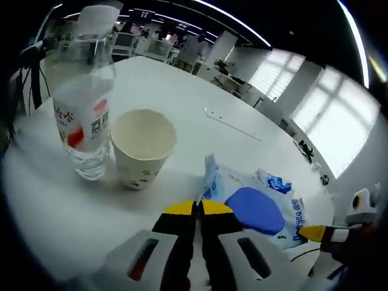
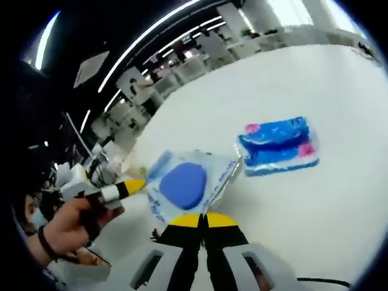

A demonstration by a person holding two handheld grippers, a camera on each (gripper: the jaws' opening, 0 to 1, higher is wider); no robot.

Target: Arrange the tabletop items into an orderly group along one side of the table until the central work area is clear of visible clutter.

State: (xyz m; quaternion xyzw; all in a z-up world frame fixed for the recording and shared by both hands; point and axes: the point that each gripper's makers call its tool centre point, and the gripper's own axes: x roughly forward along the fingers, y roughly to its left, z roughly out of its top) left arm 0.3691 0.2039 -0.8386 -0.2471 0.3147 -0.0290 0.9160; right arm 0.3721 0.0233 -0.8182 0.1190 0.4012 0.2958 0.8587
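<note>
White desk [image 1: 182,97] all around, with the blue-and-white wipes pack [image 1: 257,203] as the landmark: paper cup [image 1: 142,148] and water bottle [image 1: 85,115] sit left of it. Left gripper [image 1: 198,209] and right gripper [image 2: 204,219] both have jaws together, tips touching its edge. A blue-pink packet [image 2: 277,145] lies nearby.

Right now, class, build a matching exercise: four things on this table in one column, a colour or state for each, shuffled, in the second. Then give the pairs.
Things:
1. water bottle
2. paper cup
3. wipes pack
4. left gripper

Descriptions:
A. jaws shut, yellow tips together
B. lying flat, blue with pink
C. clear, upright, red-and-white label
D. cream, open top, empty

Pairs: 1-C, 2-D, 3-B, 4-A
</note>
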